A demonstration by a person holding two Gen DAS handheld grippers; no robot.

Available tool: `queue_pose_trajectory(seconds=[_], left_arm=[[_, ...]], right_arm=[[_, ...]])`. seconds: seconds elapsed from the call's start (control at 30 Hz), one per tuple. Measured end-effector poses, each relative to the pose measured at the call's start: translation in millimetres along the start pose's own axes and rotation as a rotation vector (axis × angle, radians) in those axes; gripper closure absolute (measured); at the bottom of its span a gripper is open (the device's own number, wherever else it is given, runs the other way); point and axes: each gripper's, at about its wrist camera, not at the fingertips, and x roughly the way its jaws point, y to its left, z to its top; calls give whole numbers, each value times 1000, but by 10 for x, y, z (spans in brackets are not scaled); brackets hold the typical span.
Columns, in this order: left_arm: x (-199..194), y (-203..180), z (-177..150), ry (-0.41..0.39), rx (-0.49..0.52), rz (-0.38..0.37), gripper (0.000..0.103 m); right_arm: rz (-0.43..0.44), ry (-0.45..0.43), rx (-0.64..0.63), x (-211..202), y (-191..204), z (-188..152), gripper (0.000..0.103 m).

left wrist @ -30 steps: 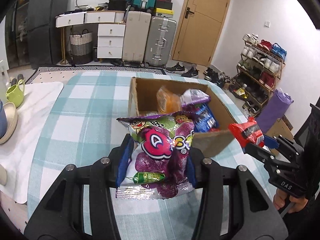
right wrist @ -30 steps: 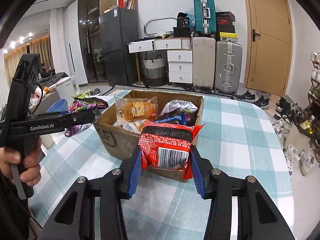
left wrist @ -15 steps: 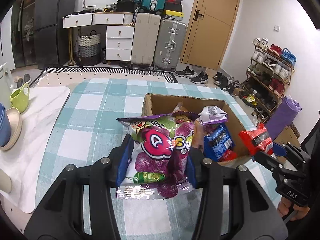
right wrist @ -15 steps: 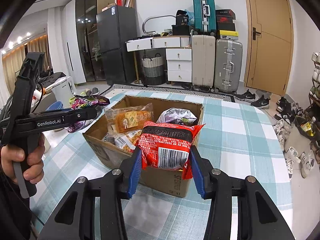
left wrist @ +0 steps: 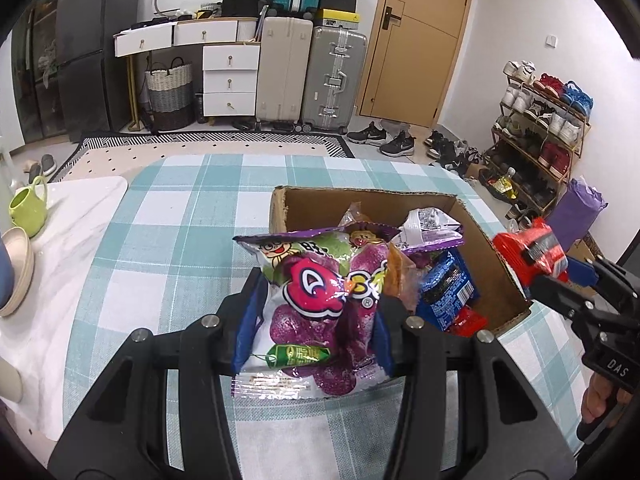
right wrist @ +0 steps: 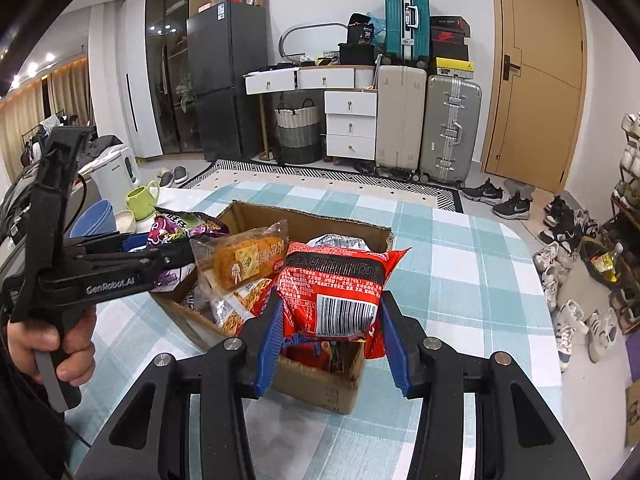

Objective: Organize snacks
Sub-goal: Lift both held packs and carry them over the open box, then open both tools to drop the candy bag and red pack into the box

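My left gripper [left wrist: 316, 320] is shut on a purple candy bag [left wrist: 320, 308], held over the near left edge of an open cardboard box [left wrist: 472, 224] on the checked table. The box holds several snack packs, among them a blue pack [left wrist: 446, 288] and an orange pack [right wrist: 244, 258]. My right gripper [right wrist: 332, 328] is shut on a red snack pack [right wrist: 336, 284], held over the near corner of the box [right wrist: 320, 384]. The right gripper with its red pack [left wrist: 532, 254] also shows in the left wrist view. The left gripper with its purple bag [right wrist: 180, 228] also shows in the right wrist view.
A white mat [left wrist: 60, 248] at the table's left carries a green mug [left wrist: 26, 210] and stacked bowls [left wrist: 16, 268]. Checked tablecloth [right wrist: 460, 264] lies around the box. Suitcases, drawers and a shoe rack stand beyond the table.
Both grippers have moved in toward the box with their packs. The purple bag and the red pack now hang over the box's edges instead of beside it.
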Motion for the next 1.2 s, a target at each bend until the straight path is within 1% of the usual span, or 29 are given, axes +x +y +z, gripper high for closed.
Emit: queue_pose_trajectory(seconds=[0.13,0.23,0.33,0.47,0.53,0.63,0.8,1.0,1.2], left_arm=[[50,-45,14,-3,20,4,59],[134,-65,20,19,9,-26,59],[175,-104,33,10,37,3,58],[184,-111,53,14,27,2,58],[146,-113,53,7,30,-19,59],[117,-124,66,0,35,-25,59],[217,-157,68,26,41,-50,58],[430,-212,38,70,49,-61,58],[487,-245,22,66,62,-49,58]], right_arm=[[16,8,10,134,19,-9,57],[25,10,10,246,48,-25,57],[29,2,11,319,65,-41,57],[33,-1,14,356,79,-49,57],[41,5,17,411,80,-41,57],[48,3,23,460,79,-49,57],[59,7,23,531,82,-54,57],[39,0,25,558,24,-67,57],[35,-2,17,545,13,-74,57]])
